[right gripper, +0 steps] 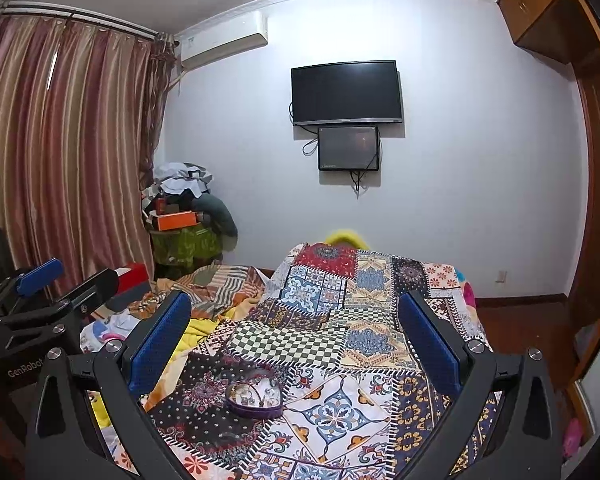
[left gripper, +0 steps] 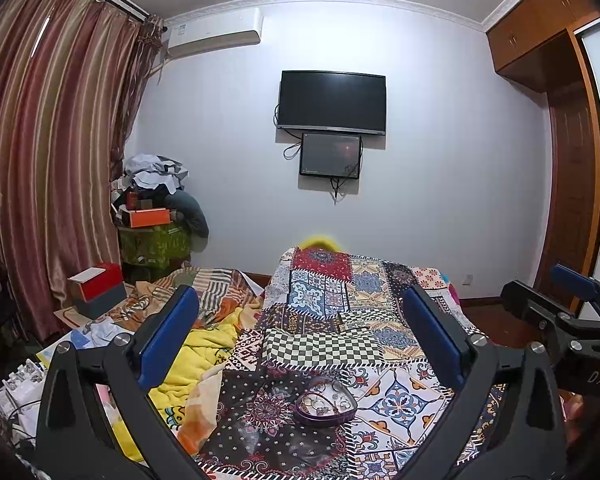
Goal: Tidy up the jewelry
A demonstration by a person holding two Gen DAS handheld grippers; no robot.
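A purple heart-shaped tin (left gripper: 326,407) holding several rings and small jewelry pieces lies on the patchwork quilt (left gripper: 400,396), low between my left gripper's blue pads. My left gripper (left gripper: 300,320) is open and holds nothing, raised above the bed. In the right wrist view the same tin (right gripper: 256,396) sits left of centre on the quilt (right gripper: 340,404). My right gripper (right gripper: 296,316) is also open and empty. The right gripper (left gripper: 564,300) shows at the right edge of the left wrist view, and the left gripper (right gripper: 56,284) at the left edge of the right wrist view.
A yellow blanket (left gripper: 196,364) and striped bedding lie left of the quilt. A red and grey box (left gripper: 98,292) and loose white items sit at the left. A cluttered pile (left gripper: 156,208) stands by the curtains. A television (left gripper: 332,102) hangs on the far wall; a wooden wardrobe (left gripper: 560,80) is right.
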